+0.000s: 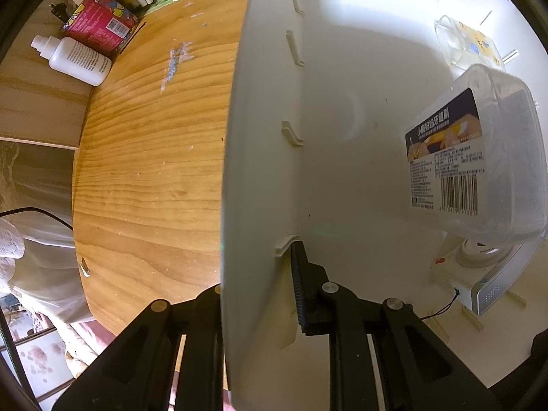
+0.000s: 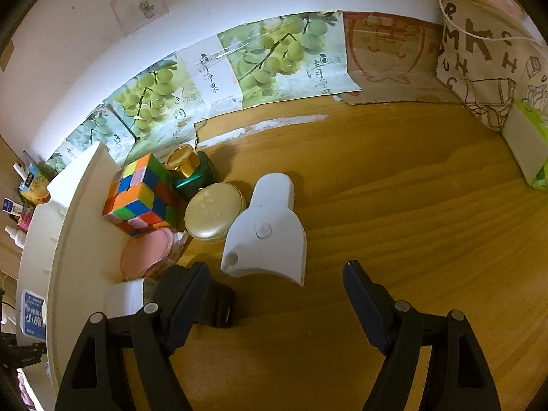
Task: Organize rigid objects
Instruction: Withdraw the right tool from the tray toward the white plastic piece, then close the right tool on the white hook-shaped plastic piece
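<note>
In the left wrist view my left gripper (image 1: 257, 274) is shut on the side wall of a white plastic bin (image 1: 260, 137), one finger inside and one outside. In the bin lie a clear lidded box with a dark label (image 1: 472, 157), a glass cup (image 1: 459, 41) and a white device (image 1: 486, 274). In the right wrist view my right gripper (image 2: 277, 269) hangs open over the wooden table (image 2: 411, 239), just short of a white plastic shell piece (image 2: 263, 233). Left of it are a colour cube (image 2: 140, 195), a green jar with a gold cap (image 2: 191, 174), a gold round case (image 2: 214, 212) and a pink round case (image 2: 147, 253).
A small black block (image 2: 219, 304) lies by my right gripper's left finger. The white bin (image 2: 68, 222) borders the cluster on the left. Grape-print cartons (image 2: 274, 58) and a printed cloth bag (image 2: 486, 61) line the back. A white bottle (image 1: 78, 58) and a pink box (image 1: 99, 24) sit beyond the bin.
</note>
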{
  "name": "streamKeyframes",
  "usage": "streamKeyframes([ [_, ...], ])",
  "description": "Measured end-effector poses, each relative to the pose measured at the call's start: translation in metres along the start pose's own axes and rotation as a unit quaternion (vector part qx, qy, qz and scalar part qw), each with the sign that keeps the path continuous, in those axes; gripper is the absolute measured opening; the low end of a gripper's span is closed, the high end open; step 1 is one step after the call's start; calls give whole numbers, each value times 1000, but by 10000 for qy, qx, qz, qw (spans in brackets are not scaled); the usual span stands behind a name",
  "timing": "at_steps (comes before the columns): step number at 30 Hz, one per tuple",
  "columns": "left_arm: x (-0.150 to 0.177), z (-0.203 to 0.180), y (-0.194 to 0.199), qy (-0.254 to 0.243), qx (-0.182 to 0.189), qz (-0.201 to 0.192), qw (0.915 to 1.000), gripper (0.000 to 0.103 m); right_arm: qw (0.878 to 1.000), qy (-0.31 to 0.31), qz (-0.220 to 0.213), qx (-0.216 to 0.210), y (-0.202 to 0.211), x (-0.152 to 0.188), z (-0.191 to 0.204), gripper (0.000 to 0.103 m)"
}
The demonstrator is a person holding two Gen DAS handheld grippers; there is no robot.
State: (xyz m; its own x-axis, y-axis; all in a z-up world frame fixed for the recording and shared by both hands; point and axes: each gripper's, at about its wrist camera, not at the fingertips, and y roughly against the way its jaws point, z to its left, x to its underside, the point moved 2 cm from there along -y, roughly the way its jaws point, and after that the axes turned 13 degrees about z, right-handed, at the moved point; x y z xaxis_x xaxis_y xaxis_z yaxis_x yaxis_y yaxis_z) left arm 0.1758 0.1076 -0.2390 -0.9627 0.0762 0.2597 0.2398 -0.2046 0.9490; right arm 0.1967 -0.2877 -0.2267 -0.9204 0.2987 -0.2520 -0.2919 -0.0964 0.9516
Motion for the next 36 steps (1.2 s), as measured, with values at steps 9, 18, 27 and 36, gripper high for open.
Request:
streamKeyframes([
  [9, -4, -3, -1, 22, -35, 43, 10000, 19, 9997, -8, 85, 242, -13, -10, 4, 80],
  [18, -7, -6, -2, 77, -46, 47, 9999, 20, 9988, 118, 113, 465, -18, -10, 7, 80],
  [27, -6, -3, -3, 106, -20, 40, 9999, 20, 9971, 292, 98, 693, -21, -11, 10, 75],
  [36, -4, 3, -3, 162, 38, 18, 9999, 20, 9943, 628, 97, 851, -21, -11, 18, 57],
])
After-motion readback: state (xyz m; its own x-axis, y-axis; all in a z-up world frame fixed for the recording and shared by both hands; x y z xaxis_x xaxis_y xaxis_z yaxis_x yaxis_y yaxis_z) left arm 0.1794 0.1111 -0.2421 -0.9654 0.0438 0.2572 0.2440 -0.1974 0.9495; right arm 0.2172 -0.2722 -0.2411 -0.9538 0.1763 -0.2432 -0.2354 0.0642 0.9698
